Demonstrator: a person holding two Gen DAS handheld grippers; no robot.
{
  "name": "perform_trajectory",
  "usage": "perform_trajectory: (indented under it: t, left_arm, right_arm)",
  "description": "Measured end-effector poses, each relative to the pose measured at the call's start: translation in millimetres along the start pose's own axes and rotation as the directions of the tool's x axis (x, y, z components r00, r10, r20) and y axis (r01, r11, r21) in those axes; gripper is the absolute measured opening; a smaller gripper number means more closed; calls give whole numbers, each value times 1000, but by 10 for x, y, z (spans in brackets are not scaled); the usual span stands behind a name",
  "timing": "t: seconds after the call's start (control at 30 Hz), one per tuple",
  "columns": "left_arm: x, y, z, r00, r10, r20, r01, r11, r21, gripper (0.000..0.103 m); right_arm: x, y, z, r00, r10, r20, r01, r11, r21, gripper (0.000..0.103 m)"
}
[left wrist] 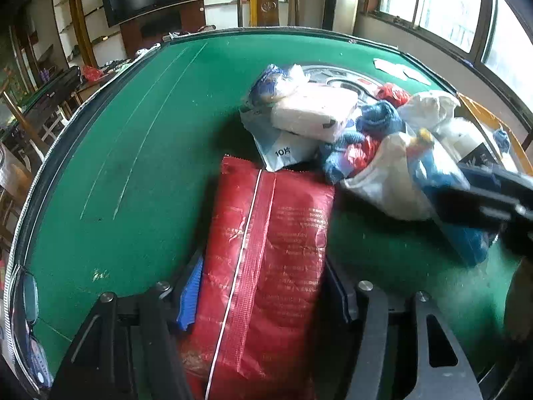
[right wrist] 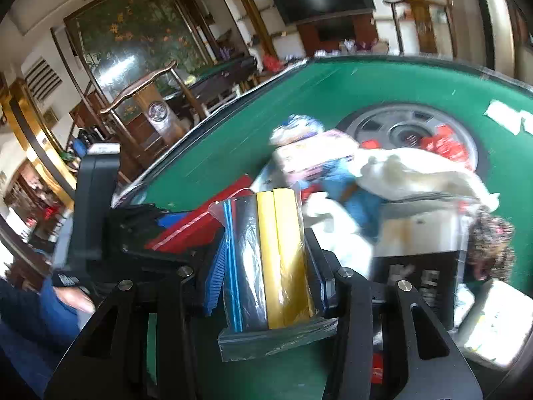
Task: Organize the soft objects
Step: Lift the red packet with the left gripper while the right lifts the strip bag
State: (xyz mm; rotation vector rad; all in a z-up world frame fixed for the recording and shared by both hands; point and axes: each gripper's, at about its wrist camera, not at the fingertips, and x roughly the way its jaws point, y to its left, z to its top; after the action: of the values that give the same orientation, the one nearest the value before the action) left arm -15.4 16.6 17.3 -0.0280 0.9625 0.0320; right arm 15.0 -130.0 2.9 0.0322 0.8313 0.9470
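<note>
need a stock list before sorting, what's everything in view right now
red packet: 1, red, between left jaws on the felt
zip bag: 1, clear with yellow and black contents, between right jaws
white pack: 1, white, top of pile
blue cloth: 1, blue, in pile
white bags: several, white, right of pile
table: 1, green felt
left gripper: 1, black, jaws around red packet
right gripper: 1, black, jaws shut on zip bag
</note>
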Motion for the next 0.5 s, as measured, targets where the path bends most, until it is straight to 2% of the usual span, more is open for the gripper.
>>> perform_trajectory:
  t: [0.03,0.23,0.5]
  left_arm:
    - [4,-2,4,1000,-1,4,1,1000,-2,61]
    - [-22,97,1,998,-57,22,58,996,-73,60]
    - [-16,115,32,997,-73,29,76,991,-109,60]
  right_arm:
    - [7,-17,-20,1000,-7,6,7,1000,-5,44]
    - [45,-187,-8,995,101,-4,-100,990,101,44]
    - [85,-309,-40,989,149,2,-147,975,167,44]
